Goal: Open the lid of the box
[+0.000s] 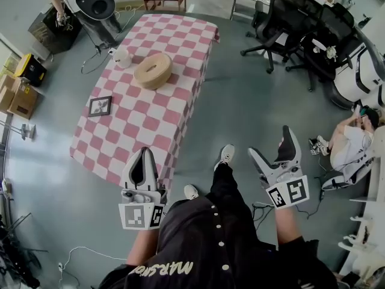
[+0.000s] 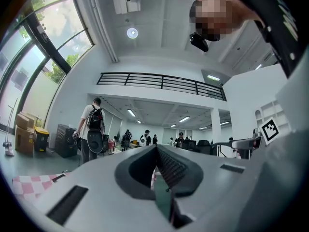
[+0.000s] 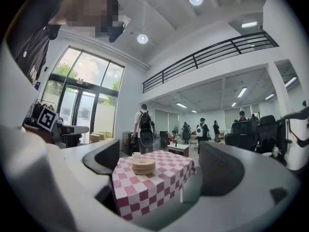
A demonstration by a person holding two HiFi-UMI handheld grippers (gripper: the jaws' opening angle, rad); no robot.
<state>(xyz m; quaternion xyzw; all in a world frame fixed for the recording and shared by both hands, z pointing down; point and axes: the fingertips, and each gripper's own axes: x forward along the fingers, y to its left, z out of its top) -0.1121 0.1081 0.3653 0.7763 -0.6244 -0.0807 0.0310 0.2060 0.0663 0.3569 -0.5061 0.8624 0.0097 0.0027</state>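
Jaws of the left gripper (image 1: 144, 155) are pressed together on nothing; the right gripper (image 1: 269, 142) gapes wide, empty. Round wooden box (image 1: 153, 71), lid on, sits mid-counter (image 1: 138, 131), well apart from both grippers, beyond open floor (image 1: 252, 101).

One round box (image 1: 153, 70), one cup (image 1: 122, 57), one framed picture (image 1: 100, 106), one table (image 1: 180, 35), two claws: left claw (image 1: 144, 153), right claw (image 1: 271, 141).

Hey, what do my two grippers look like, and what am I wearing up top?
The left gripper and right gripper both have light grey bodies with tapering jaws lined with dark ribbed pads. Each carries a white cube printed with black square markers. The person wears a black top with small pale buttons.
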